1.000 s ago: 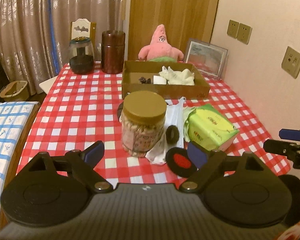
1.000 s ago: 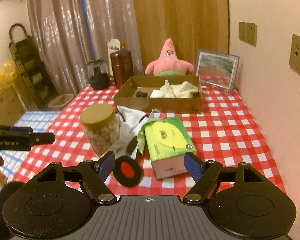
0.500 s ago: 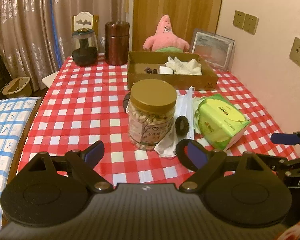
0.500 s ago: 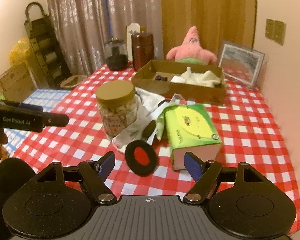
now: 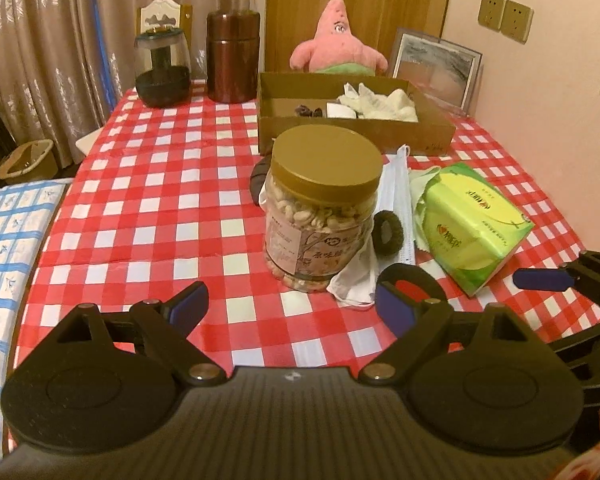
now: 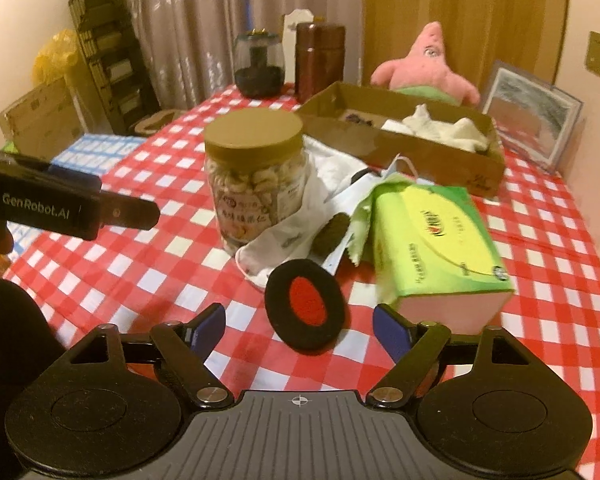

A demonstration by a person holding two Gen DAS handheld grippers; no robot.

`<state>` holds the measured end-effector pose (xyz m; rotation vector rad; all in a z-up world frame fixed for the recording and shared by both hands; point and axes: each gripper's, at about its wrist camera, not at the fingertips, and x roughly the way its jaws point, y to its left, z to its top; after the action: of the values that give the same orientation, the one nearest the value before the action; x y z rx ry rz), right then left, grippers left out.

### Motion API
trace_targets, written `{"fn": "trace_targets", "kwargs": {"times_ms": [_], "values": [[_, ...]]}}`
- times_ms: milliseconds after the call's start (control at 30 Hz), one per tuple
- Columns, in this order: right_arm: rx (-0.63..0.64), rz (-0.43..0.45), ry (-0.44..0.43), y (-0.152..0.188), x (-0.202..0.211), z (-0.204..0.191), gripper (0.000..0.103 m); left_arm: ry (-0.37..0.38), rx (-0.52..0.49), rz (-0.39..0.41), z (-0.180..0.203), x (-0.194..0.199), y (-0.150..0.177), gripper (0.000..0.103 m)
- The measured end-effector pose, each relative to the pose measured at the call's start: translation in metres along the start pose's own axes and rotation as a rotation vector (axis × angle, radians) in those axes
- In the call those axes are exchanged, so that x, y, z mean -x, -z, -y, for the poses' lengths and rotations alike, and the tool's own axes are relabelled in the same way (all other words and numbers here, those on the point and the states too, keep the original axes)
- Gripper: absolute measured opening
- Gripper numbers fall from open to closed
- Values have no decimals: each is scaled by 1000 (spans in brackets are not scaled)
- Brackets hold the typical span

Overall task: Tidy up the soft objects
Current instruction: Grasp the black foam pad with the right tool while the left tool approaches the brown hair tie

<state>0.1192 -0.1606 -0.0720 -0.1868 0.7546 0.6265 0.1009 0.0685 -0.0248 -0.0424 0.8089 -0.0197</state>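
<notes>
Stage: early to middle, by my reading. Some soft pieces already lie in the cardboard tray (image 6: pixel 400 148); a cluster is left on the checked tablecloth (image 6: pixel 548 304).
Done so far: white cloths (image 6: pixel 448 130) and a few small dark bits sit inside the tray, toward its 3 o'clock end in the left wrist view.
Left to sort: black pad with a red centre (image 6: pixel 306 304), dark ring-shaped scrunchie (image 5: pixel 388 233), white face mask (image 5: pixel 398 196), crumpled white cloth (image 6: pixel 288 236) under the jar's base, and perhaps the green tissue pack (image 6: pixel 432 240).
Where the next thing is: the black pad lies flat on the tablecloth, just ahead of the right gripper (image 6: pixel 300 330) at its 12 o'clock, not between the pads.
Right gripper: spread wide and empty; its jaws have just been opening further, with nothing between them.
Left gripper (image 5: pixel 288 306): released, jaws wide, holding nothing; the nut jar (image 5: pixel 324 208) stands at its 12 o'clock, apart from it.
Obstacle: the jar pins part of the cloth and stands just beside the scrunchie and mask, so it likely has to be worked around.
Not in play: pink starfish plush (image 5: pixel 336 48) sits behind the tray at 12 o'clock; whether it counts I cannot tell.
Likely next: close on the pad and carry it to the tray.
</notes>
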Motion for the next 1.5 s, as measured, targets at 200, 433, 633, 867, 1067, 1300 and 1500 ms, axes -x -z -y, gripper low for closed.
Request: {"fn": "trace_targets", "kwargs": {"times_ms": [200,433,633,867,1067,1300,1500], "values": [[32,-39,2,-1,-37,-8,85,12,27,-28,-7,-19,-2,89],[-18,-92,88,-2,-76,-6,85,28,30,-47,-10,-36,-5,89],[-20,-98,131,5,-93,-7,85,41,35,-58,-12,-45,-5,89],[-82,-74,150,9,-99,-1,84,51,39,-65,-15,-51,-5,89],[-83,-67,148,8,-101,-2,70,53,41,-65,-14,-51,-6,89],[-84,-40,153,11,-88,-8,67,54,37,-62,-12,-50,-6,89],[-83,6,160,10,-53,-5,67,78,33,-45,-3,-45,-6,89]]}}
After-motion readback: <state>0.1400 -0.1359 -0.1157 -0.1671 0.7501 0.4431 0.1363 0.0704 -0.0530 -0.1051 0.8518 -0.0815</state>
